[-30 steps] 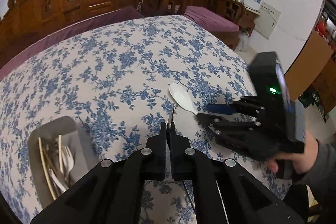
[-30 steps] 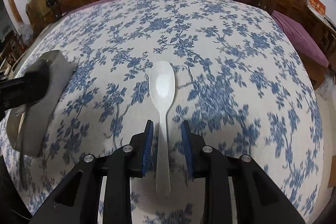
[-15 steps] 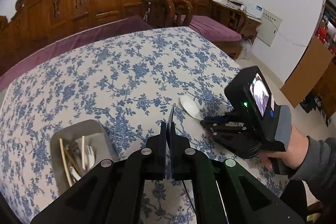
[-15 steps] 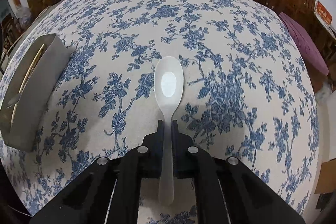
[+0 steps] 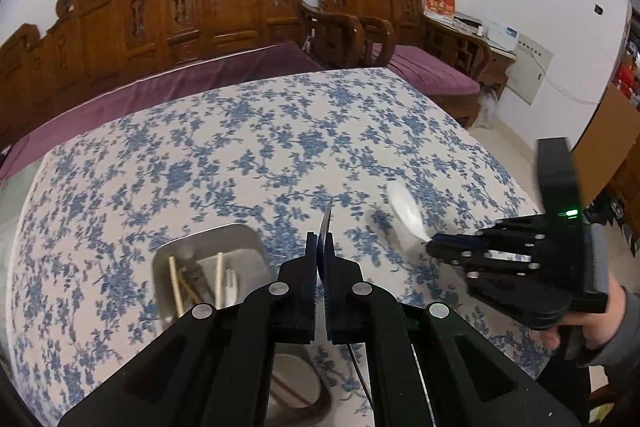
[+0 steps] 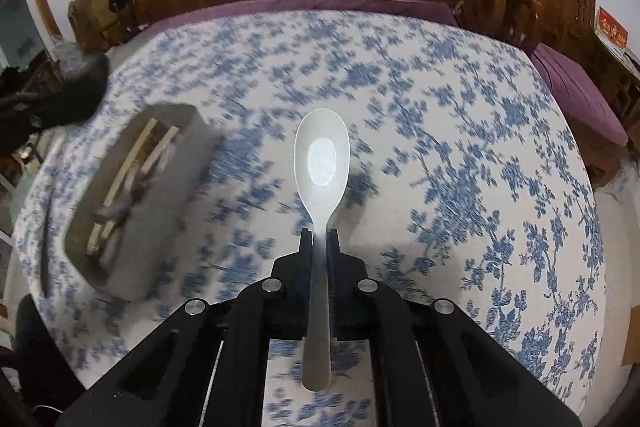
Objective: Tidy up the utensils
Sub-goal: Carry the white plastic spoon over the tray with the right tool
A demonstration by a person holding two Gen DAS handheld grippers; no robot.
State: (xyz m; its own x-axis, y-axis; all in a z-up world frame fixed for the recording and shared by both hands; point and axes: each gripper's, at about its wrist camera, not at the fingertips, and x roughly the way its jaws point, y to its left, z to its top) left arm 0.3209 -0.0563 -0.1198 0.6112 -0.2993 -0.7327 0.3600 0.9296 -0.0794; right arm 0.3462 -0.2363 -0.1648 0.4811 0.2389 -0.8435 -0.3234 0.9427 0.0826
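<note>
My right gripper (image 6: 320, 239) is shut on the handle of a white spoon (image 6: 321, 159) and holds it above the floral tablecloth, bowl pointing forward. In the left wrist view the right gripper (image 5: 434, 245) and the spoon (image 5: 404, 213) are at the right. My left gripper (image 5: 319, 247) is shut on a thin flat utensil (image 5: 326, 221), seen edge-on, sticking out forward. A grey metal tray (image 5: 248, 241) with chopsticks and other utensils lies left of my left gripper; it also shows in the right wrist view (image 6: 168, 195).
The round table (image 5: 240, 155) carries a blue floral cloth. Carved wooden benches (image 5: 200, 11) with purple cushions stand behind it. A second rounded metal dish edge (image 5: 312, 391) shows under my left gripper. A cardboard box (image 5: 604, 131) stands at the right.
My right gripper closed on the spoon's handle and lifted it off the cloth, swinging left toward the tray. My left gripper rose and pulled back, still holding its utensil.
</note>
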